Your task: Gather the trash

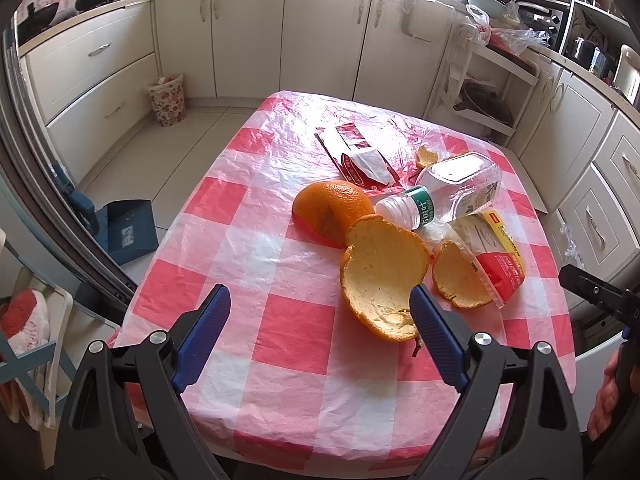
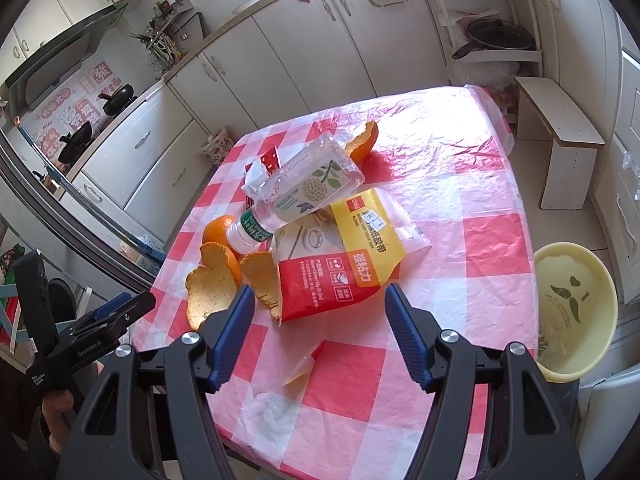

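Trash: red-yellow "deli" packet (image 2: 352, 256) just ahead of open, empty right claw (image 2: 320, 312); green-labelled bottle (image 2: 296, 196) beyond; left claw (image 1: 320, 320) open, orange peel (image 1: 380, 276) touching its right finger.

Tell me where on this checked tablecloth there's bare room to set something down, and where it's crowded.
Free: the near strip of the tablecloth in front of the big orange peel, and the side beyond the yellow and red packet, toward the yellow bin. Crowded: the middle, where the plastic bottle lies across the packet among the peels.

cabinets (image 1: 248, 32): cream | floor (image 1: 192, 128): pale tile | bench (image 2: 560, 136): white | daylight, probably window
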`<state>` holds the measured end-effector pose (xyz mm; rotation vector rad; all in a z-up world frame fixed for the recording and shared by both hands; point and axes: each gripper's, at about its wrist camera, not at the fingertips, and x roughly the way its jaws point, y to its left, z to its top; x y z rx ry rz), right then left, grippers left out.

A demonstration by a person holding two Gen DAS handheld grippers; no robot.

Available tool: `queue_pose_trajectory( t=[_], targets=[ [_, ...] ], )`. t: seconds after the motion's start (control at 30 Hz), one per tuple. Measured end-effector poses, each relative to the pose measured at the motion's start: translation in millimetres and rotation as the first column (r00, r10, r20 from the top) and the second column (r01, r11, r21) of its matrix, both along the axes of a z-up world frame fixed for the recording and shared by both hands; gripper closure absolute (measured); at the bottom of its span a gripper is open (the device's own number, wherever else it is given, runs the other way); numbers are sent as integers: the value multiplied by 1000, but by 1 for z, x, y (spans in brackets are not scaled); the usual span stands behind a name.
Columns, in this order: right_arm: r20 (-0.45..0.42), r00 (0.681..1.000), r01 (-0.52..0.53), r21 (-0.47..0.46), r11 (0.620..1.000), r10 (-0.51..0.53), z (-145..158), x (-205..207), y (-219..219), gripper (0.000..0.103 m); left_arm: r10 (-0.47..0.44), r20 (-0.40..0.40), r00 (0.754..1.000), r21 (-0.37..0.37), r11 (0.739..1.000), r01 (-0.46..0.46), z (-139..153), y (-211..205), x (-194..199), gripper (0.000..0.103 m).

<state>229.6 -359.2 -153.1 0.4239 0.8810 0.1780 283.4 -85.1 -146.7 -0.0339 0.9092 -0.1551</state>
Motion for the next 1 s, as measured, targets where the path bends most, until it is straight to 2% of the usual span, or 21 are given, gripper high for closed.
queue_pose_trajectory(
  t=[0.4,0.77,1.0],
  targets=[
    [-24,998,-52,-6,999,52,-6,2,16,38,0,-19,1000,0,1000,0,-6,-2,1,16],
    [-31,998,-50,-12,999,49,-8,3,16,38,5,-14,1000,7,1000,-5,-8,-3,1,16],
    [-38,998,-49,-19,999,49,-10,4,18,38,39,8,999,1,999,-39,-9,3,1,16]
  ],
)
